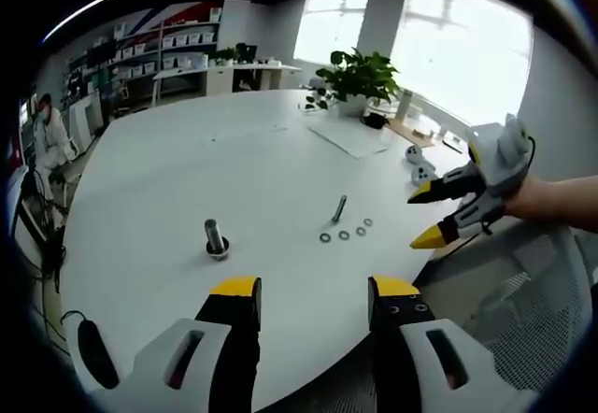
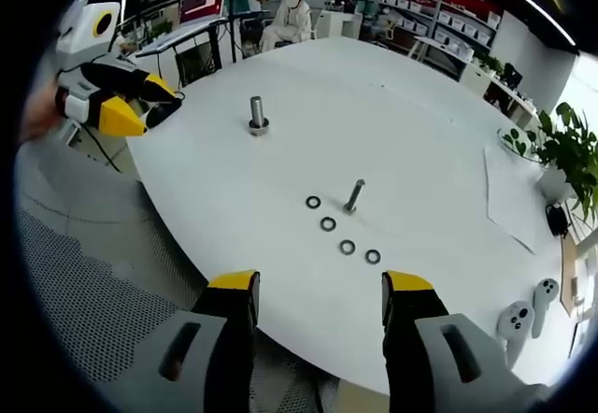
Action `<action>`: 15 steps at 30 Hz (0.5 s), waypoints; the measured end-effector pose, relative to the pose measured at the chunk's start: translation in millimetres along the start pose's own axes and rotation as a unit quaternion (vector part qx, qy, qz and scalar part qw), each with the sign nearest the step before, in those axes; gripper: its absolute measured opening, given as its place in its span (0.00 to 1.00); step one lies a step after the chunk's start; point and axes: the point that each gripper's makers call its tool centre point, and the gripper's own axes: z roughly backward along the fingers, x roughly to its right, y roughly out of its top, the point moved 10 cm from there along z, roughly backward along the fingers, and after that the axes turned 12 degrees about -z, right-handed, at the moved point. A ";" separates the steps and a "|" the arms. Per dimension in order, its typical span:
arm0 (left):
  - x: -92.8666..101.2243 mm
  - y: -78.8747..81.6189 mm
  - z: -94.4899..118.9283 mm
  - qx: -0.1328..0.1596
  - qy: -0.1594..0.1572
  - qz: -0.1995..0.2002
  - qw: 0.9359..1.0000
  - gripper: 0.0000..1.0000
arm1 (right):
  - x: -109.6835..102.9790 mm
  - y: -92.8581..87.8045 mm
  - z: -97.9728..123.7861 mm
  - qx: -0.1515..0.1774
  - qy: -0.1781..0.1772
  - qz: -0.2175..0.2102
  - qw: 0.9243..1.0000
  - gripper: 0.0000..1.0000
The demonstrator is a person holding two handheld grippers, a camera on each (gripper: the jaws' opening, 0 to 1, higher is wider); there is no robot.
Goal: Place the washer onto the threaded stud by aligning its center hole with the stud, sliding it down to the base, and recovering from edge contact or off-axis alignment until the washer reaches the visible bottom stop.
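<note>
We find four washers (image 2: 328,223) lying flat in a row on the white table (image 2: 430,142), none mounted; the threaded stud (image 2: 354,194) stands just beside them, its axis near upright. A second, thicker post (image 2: 257,114) stands well apart. The washers lie straight ahead of the right gripper (image 2: 318,287), which we judge the nearer. Its jaws stand wide open, holding nothing. The left gripper (image 1: 313,291) is likewise wide open and empty, short of the table edge.

washers (image 2: 342,235): four dark rings, flat in a row | threaded stud (image 2: 354,195): upright, beside row
</note>
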 end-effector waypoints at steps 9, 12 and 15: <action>0.8 1.6 -1.0 0.002 -0.001 -0.007 1.000 0.44 | -0.2 -1.9 -7.1 -0.012 0.003 0.004 1.000 0.55; 0.1 1.2 -0.5 0.001 0.001 -0.007 1.000 0.44 | 2.3 -2.0 -11.3 -0.015 0.006 -0.011 1.000 0.55; -1.8 -0.4 0.5 0.000 0.003 -0.003 1.000 0.44 | 1.7 -4.4 -15.1 -0.023 0.005 -0.009 1.000 0.55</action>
